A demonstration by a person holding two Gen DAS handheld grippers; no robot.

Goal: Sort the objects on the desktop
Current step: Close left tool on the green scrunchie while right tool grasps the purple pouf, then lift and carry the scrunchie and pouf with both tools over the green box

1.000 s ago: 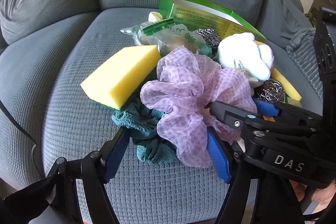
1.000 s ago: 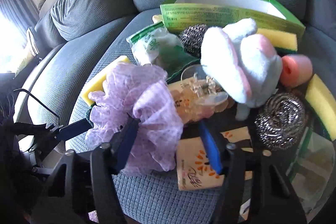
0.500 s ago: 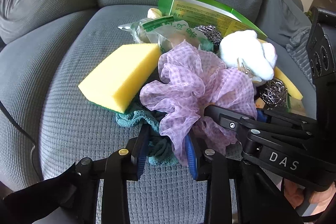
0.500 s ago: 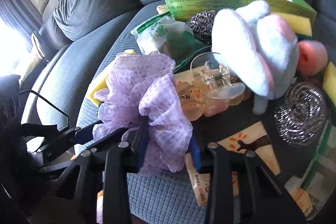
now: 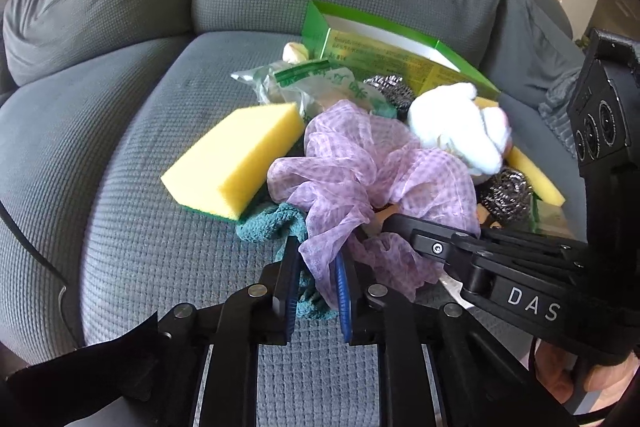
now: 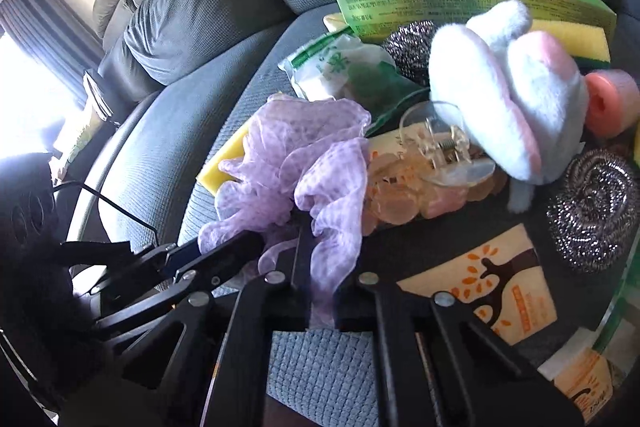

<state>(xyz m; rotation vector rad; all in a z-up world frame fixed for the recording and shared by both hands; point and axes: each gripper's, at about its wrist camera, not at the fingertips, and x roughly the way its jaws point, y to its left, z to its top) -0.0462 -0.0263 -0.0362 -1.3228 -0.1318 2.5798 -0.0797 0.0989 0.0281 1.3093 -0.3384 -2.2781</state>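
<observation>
A sheer purple scrunchie (image 5: 360, 167) lies on top of a pile of small items on a grey sofa seat (image 5: 140, 227). My left gripper (image 5: 316, 267) is shut on its near lower frill, with a teal cloth (image 5: 268, 227) just behind the blue pads. From the right, my right gripper (image 5: 380, 223) reaches into the same scrunchie. In the right wrist view the right gripper (image 6: 320, 267) is shut on a hanging fold of the scrunchie (image 6: 304, 155). The left gripper (image 6: 256, 239) bites it from the left.
A yellow sponge (image 5: 236, 159) lies left of the scrunchie. Behind stand an open green box (image 5: 384, 47), a green-printed bag (image 5: 320, 83) and a white plush toy (image 6: 500, 99). A clear hair claw (image 6: 440, 147), steel scourers (image 6: 592, 211), a pink roll (image 6: 608, 103) and a tree-printed packet (image 6: 492, 287) sit to the right.
Both grippers went from wide open around the scrunchie to shut on its fabric. The frills have bunched up between the pads. Neither hand has shifted much.
</observation>
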